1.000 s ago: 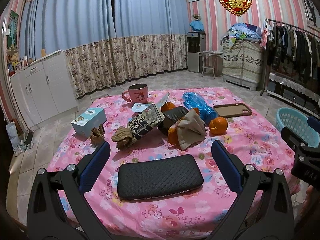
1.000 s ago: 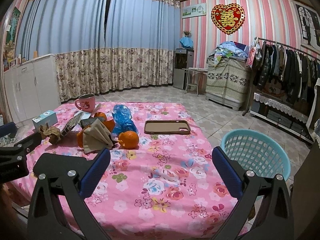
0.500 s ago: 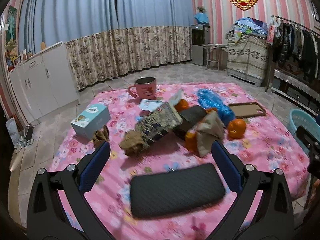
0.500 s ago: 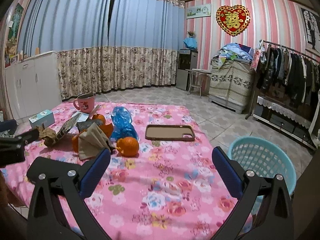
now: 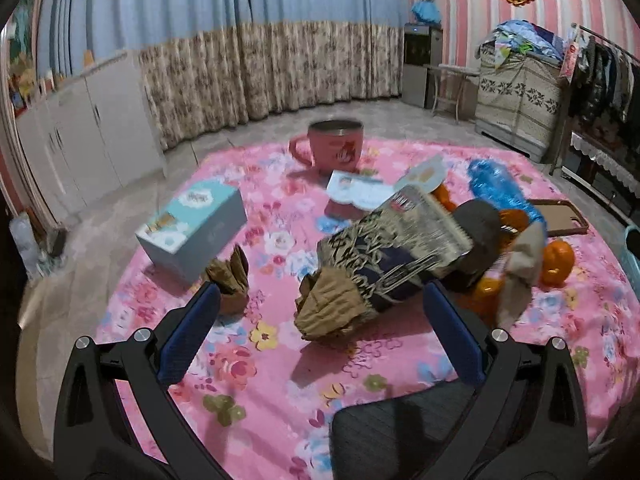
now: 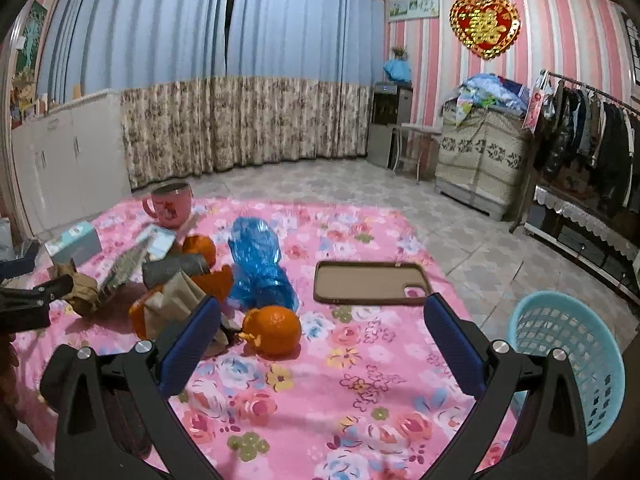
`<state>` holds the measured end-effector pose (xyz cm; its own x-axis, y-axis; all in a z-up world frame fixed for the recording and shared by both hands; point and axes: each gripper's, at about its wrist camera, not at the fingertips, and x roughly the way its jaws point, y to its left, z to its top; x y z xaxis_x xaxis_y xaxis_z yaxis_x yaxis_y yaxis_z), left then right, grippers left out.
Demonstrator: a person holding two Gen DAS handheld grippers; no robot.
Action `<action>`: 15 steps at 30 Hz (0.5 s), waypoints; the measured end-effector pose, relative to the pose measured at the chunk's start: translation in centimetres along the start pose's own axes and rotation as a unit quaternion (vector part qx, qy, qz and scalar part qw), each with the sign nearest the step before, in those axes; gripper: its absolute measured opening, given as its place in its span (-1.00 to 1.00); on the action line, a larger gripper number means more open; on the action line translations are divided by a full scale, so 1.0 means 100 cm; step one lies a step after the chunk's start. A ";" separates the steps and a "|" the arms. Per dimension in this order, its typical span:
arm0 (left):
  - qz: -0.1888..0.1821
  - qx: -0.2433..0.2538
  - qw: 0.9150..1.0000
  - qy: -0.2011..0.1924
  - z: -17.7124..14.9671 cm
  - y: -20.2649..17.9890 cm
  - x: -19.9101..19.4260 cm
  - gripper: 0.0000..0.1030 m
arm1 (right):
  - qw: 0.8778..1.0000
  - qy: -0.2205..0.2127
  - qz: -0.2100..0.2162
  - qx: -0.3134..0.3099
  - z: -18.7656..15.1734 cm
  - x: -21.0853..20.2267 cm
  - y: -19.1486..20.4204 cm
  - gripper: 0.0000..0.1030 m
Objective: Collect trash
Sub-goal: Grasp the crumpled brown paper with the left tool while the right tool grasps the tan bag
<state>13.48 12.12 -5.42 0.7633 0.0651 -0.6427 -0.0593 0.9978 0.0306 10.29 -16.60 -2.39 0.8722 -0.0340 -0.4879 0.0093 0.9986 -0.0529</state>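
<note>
My left gripper (image 5: pixel 320 320) is open and empty, low over the pink floral table (image 5: pixel 280 380). A crumpled brown paper wad (image 5: pixel 328 312) lies between its fingers, joined to a patterned snack wrapper (image 5: pixel 396 248). A smaller brown paper scrap (image 5: pixel 232 276) lies by the left fingertip. A blue plastic bag (image 6: pixel 258 268), a tan paper piece (image 6: pixel 176 304) and orange peel (image 6: pixel 218 280) lie mid-table. My right gripper (image 6: pixel 320 332) is open and empty above the table, behind an orange (image 6: pixel 274 330). A light blue basket (image 6: pixel 568 360) stands off the table's right edge.
A pink mug (image 5: pixel 334 144), a teal tissue box (image 5: pixel 192 228), a card (image 5: pixel 356 192), a brown phone case (image 6: pixel 370 282) and a black pad (image 5: pixel 400 436) are on the table. Cabinets stand left, a clothes rack right.
My left gripper has moved forward and down toward the brown paper wad and wrapper, now between its fingers. My right gripper has edged forward over the table.
</note>
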 end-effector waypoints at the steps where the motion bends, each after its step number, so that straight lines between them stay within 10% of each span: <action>1: -0.006 -0.004 1.000 0.008 -0.001 0.003 0.006 0.89 | 1.000 0.005 -0.007 -0.001 -0.002 0.002 0.001 0.93; 6: -0.018 0.012 0.999 0.030 -0.003 0.003 0.028 0.74 | 1.000 0.030 0.000 0.000 -0.011 0.011 0.005 0.93; 15: -0.068 0.019 0.996 0.051 -0.008 0.006 0.036 -0.30 | 0.999 0.045 0.003 -0.013 -0.012 0.012 0.020 0.93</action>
<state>15.71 12.90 -8.38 0.6926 -0.0701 -0.7179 0.0660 0.9973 -0.0337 10.71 -14.67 -4.14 0.8253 -0.0332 -0.5638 -0.0093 0.9973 -0.0724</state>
